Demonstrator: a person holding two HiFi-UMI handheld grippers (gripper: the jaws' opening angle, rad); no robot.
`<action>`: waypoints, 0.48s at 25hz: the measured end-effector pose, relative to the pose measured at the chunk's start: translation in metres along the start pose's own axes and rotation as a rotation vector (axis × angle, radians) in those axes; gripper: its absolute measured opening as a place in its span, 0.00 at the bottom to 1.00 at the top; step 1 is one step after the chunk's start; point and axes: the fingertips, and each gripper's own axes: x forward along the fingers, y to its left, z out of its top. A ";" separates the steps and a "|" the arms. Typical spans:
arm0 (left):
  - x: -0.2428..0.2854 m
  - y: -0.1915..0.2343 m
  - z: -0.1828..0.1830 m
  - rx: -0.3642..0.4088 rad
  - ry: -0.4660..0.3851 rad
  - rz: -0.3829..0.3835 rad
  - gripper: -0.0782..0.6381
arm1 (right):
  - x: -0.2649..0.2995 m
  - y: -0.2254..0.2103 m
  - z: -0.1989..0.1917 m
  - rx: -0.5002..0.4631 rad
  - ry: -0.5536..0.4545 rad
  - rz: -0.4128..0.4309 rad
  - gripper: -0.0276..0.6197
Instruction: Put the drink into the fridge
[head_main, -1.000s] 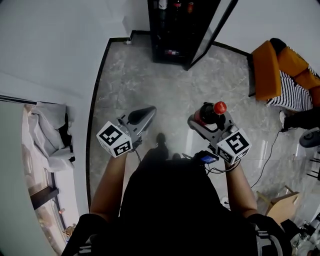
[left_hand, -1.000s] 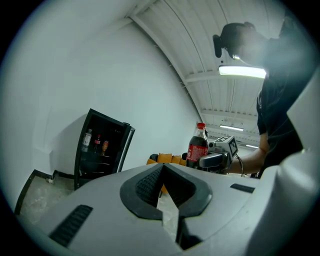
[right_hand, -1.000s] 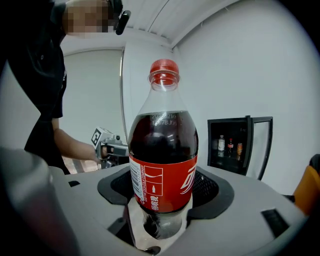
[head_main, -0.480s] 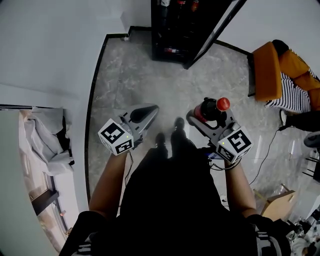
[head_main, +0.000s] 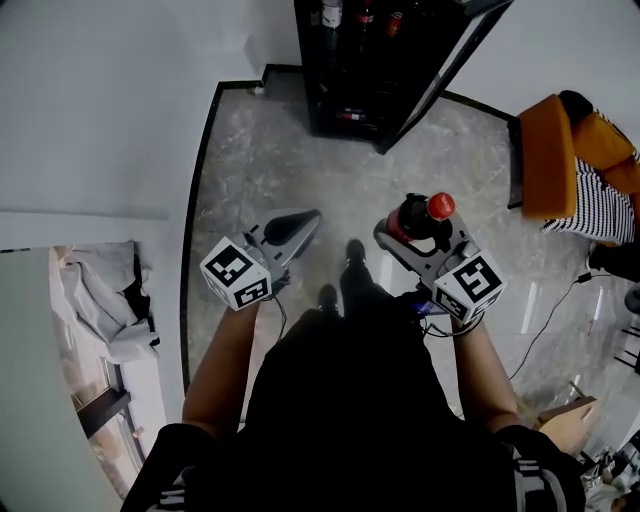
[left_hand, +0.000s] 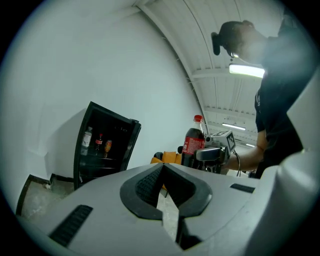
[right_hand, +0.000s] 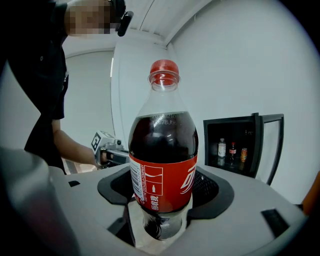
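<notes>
The clear plastic cola bottle with a red cap and red label stood upright between the jaws of the right gripper, which pinched it just under the label. Its base sat below the pads and was out of sight. In the head view only the cap and dark shoulders showed, above the grey marbled floor and well apart from the black fridge ahead, whose glass door stood open. The fridge's top was cut off by the frame edge. Three small drinks stood on a shelf inside, too small to identify. The left gripper carried nothing, its jaws pressed together at the tips. An orange armchair was cut off at the right edge.
</notes>
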 end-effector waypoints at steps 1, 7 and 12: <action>0.009 0.005 0.005 0.005 0.006 -0.002 0.12 | 0.003 -0.010 0.004 -0.001 -0.002 0.003 0.53; 0.058 0.042 0.041 0.025 0.013 0.030 0.12 | 0.025 -0.073 0.020 -0.001 -0.016 0.052 0.53; 0.082 0.066 0.053 0.023 0.037 0.055 0.12 | 0.042 -0.110 0.029 0.006 -0.024 0.083 0.53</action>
